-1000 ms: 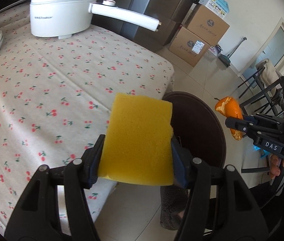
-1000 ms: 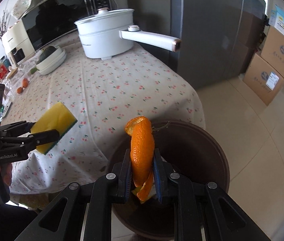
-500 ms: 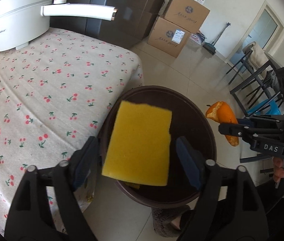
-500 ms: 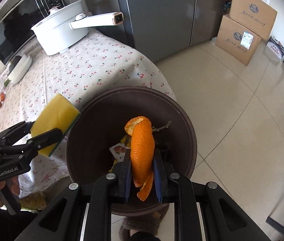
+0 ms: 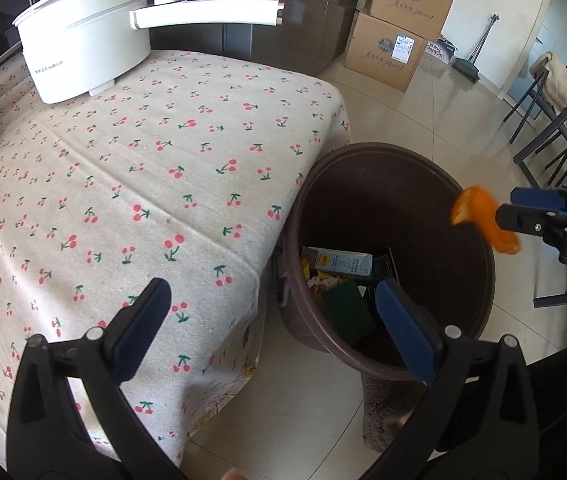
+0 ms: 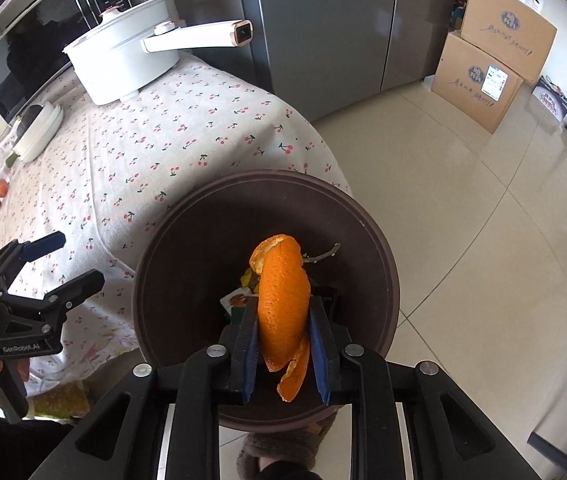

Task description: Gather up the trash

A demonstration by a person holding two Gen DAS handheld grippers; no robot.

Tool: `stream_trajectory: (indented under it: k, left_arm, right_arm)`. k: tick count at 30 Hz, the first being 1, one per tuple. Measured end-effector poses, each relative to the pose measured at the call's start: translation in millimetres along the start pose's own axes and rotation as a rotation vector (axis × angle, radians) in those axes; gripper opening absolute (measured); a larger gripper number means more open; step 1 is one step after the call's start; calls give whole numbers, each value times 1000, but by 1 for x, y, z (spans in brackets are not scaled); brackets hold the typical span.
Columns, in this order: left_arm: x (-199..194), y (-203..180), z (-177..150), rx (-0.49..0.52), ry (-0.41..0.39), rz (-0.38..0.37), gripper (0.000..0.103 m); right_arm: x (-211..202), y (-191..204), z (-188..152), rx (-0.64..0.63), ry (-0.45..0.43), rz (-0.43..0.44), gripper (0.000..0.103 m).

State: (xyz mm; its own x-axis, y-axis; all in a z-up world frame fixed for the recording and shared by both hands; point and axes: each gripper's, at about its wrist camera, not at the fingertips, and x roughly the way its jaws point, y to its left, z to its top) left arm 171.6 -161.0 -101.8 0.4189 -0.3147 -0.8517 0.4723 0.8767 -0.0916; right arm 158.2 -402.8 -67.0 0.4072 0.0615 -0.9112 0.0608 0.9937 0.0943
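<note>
Between the right gripper's (image 6: 285, 354) blue-padded jaws, which have just been opening, a curled orange peel (image 6: 283, 300) hangs over the round dark-brown plastic bin (image 6: 383, 280). Beside it, the left gripper (image 5: 271, 328), also just opened, gapes empty; a green-faced sponge (image 5: 347, 312) lies in the bin.

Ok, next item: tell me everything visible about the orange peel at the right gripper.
The orange peel is a curled strip, bright dimpled skin outside, paler pith at its torn top edge, with a thin tail curling below. It stands roughly upright between the right gripper pads, directly above the open brown bin. The jaws have just been opening; a gap shows at the right pad, while the left side looks close or touching. The left wrist view shows it blurred.
</note>
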Motion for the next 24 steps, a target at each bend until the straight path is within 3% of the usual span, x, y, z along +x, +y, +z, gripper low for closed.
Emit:
stream_trajectory:
  k: [1,2,6,15,18,24]
  left_arm:
    - [-1,-2,-1,6,3,9,102]
    - [-2,-3,-2,12,5,19,102]
    - [-10,-2,-6,9,5,59,102]
    - [-40,27,-22,-184,10,123,102]
    - [-59,30,-32,-231,-14,187,102]
    - [-108,27,-56,-261,-143,363,102]
  right_arm:
    - [-3,1,0,4,-16,-3,71]
    - [-5,2,0,8,-33,-3,80]
    - [-7,6,1,5,-35,21,80]
    - [-23,21,1,-10,-70,31,83]
    - [-39,30,-5,-28,-123,35,85]
    - [-76,55,-28,-102,-265,-16,95]
